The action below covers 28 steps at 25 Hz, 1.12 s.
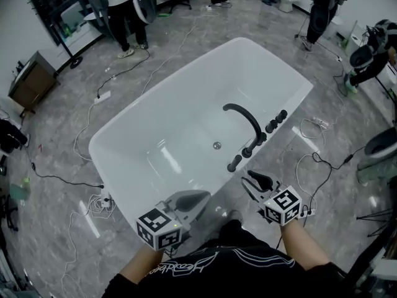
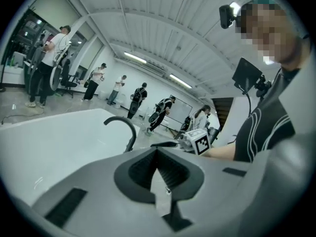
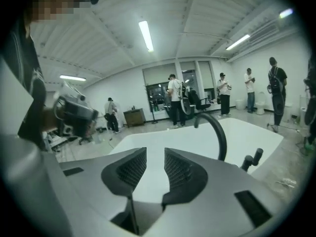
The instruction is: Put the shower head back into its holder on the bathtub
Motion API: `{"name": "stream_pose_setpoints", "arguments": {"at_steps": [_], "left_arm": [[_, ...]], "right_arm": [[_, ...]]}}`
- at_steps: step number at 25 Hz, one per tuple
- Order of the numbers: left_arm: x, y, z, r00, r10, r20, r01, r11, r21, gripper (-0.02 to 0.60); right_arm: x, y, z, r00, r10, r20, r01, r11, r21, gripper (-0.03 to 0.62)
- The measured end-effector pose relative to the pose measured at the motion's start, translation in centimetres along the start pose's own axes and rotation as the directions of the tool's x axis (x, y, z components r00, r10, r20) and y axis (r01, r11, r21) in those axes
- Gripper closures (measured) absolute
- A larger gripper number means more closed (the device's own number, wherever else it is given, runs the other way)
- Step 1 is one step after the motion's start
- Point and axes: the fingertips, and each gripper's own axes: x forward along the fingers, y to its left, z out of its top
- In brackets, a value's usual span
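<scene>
While viewed from above, white bathtub (image 1: 186, 104) with only a drain (image 1: 216, 145) inside. Along right rim, black curved spout (image 1: 245, 113) and row of knobs (image 1: 248, 151); elongated black piece at row's far end likely shower head (image 1: 277, 120), on rim, seating in holder unclear. Left claw (image 1: 203, 195) (image 2: 158, 154) pinched fully shut, empty, over near rim. Right claw (image 1: 253, 185) (image 3: 155, 157) spread wide, empty, near closest knob, well apart from shower head; knobs between. Cables (image 1: 93, 98) on grey floor (image 1: 62, 135), people (image 1: 124, 11) beyond far end.
</scene>
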Motion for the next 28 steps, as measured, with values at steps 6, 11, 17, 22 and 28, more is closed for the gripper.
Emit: {"name": "stream_pose_setpoints", "arguments": {"at_steps": [6,11,17,22,28], "left_arm": [[0.4,-5.8,4.1,0.994,-0.104,-0.009,0.105,0.982,0.158,0.577],[-0.1,-10.0,6.2,0.986,-0.167,-0.014,0.165,0.948,0.271,0.577],[0.3,-13.4,6.3,0.976,-0.216,-0.022,0.212,0.929,0.303,0.577],[1.2,-14.1,6.6,0.974,-0.224,-0.030,0.223,0.931,0.290,0.577],[2.3,-14.4,6.9,0.975,-0.221,-0.023,0.218,0.933,0.285,0.577]], "right_arm": [[-8.3,8.0,8.7,0.975,0.185,0.122,-0.178,0.982,-0.066,0.552],[-11.7,10.5,11.2,0.971,0.172,0.167,-0.157,0.982,-0.104,0.566],[-13.8,10.6,11.4,0.965,0.164,0.204,-0.156,0.986,-0.055,0.580],[-14.4,10.1,11.3,0.961,0.175,0.216,-0.173,0.985,-0.027,0.580],[-14.8,9.7,11.3,0.958,0.195,0.212,-0.192,0.981,-0.033,0.580]]}}
